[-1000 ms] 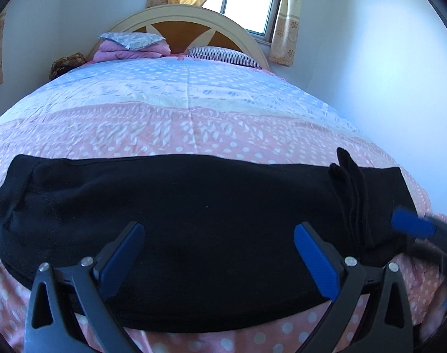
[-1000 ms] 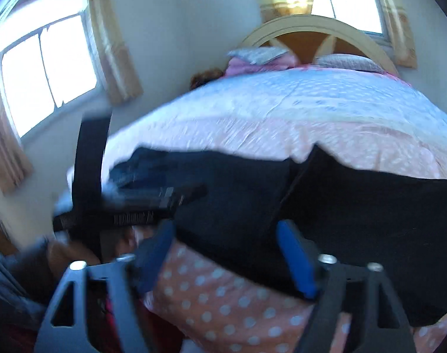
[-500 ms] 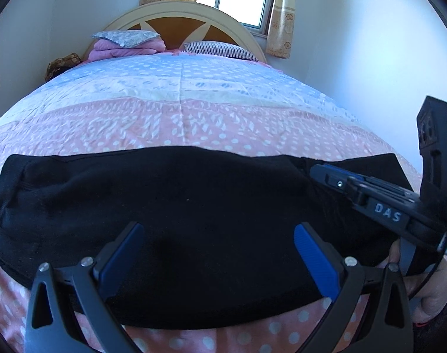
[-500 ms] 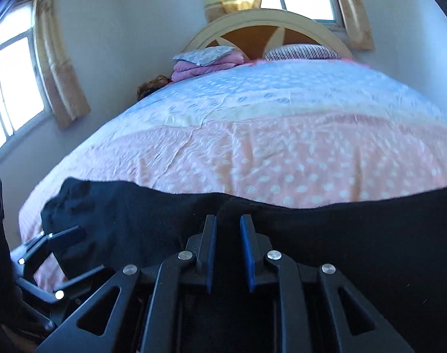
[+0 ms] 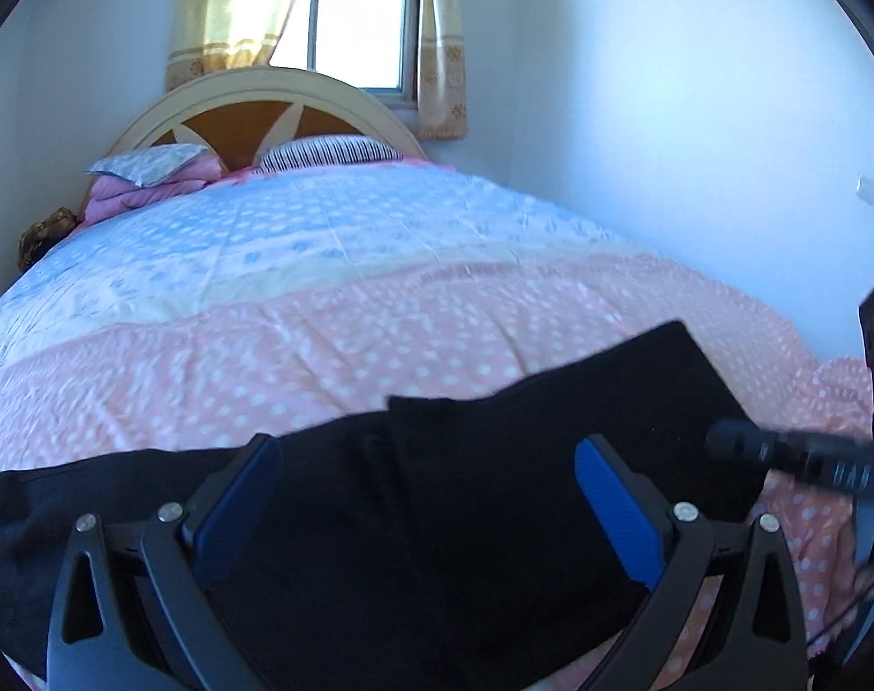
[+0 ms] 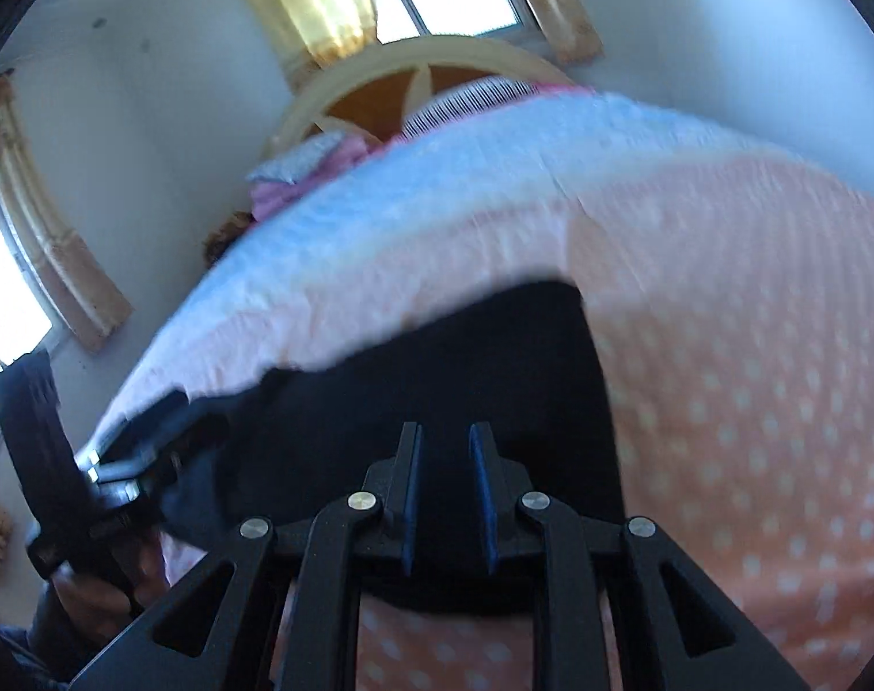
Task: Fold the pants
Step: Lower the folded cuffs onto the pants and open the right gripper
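Note:
Black pants (image 5: 494,518) lie across the near edge of the bed (image 5: 322,345), and a doubled layer shows toward their right end. My left gripper (image 5: 428,495) hovers open over them with nothing between its blue pads. The right wrist view is blurred and tilted. There my right gripper (image 6: 444,429) has its jaws drawn narrow, with the black pants (image 6: 494,374) filling the gap between the pads. In the left wrist view the right gripper (image 5: 725,440) reaches to the pants' right edge. The left gripper (image 6: 109,469) and the hand (image 6: 91,587) holding it show at the right wrist view's left side.
The bedspread is pink with white dots near me and pale blue farther back. Pillows and folded pink bedding (image 5: 149,178) rest against the rounded headboard (image 5: 264,109). A curtained window (image 5: 356,17) is behind it, and a white wall (image 5: 667,144) runs along the bed's right side.
My right gripper's jaws went from wide to narrow over the pants, and its view has rolled. The left view has swung right; a doubled layer now shows at the pants' right end.

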The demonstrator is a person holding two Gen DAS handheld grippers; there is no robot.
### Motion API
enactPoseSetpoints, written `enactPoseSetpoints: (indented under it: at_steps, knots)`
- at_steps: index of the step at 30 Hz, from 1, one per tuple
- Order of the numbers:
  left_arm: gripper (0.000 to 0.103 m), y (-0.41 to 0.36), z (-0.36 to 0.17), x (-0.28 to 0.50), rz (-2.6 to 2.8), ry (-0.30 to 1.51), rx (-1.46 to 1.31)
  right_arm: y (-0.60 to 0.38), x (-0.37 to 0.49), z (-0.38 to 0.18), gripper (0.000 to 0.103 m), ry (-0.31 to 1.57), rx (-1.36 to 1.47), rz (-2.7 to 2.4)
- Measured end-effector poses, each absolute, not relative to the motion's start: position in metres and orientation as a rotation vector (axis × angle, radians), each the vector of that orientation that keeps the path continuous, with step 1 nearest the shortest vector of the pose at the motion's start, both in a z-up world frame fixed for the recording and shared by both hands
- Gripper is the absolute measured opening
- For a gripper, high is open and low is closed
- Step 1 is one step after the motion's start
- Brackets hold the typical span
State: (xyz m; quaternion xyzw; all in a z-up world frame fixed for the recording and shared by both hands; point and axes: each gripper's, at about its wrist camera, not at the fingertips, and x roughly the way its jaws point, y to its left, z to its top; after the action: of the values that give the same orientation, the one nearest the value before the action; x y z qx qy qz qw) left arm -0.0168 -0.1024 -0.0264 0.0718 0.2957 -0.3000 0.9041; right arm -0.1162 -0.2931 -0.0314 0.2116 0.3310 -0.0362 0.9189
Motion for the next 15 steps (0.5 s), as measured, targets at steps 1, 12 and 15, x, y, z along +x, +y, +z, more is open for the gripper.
enactPoseSetpoints:
  at_steps: [1, 12, 15]
  knots:
    - [0.103, -0.111, -0.034, -0.016, -0.616, 0.641, 0.168, -0.294, -0.114, -0.048, 0.018, 0.733, 0.448, -0.095]
    - [0.103, -0.112, -0.048, -0.026, -0.594, 0.713, 0.187, -0.307, -0.124, -0.055, 0.018, 0.645, 0.541, -0.067]
    - [0.103, -0.098, -0.045, -0.036, -0.596, 0.708, 0.184, -0.31, -0.136, -0.043, 0.018, 0.573, 0.548, -0.096]
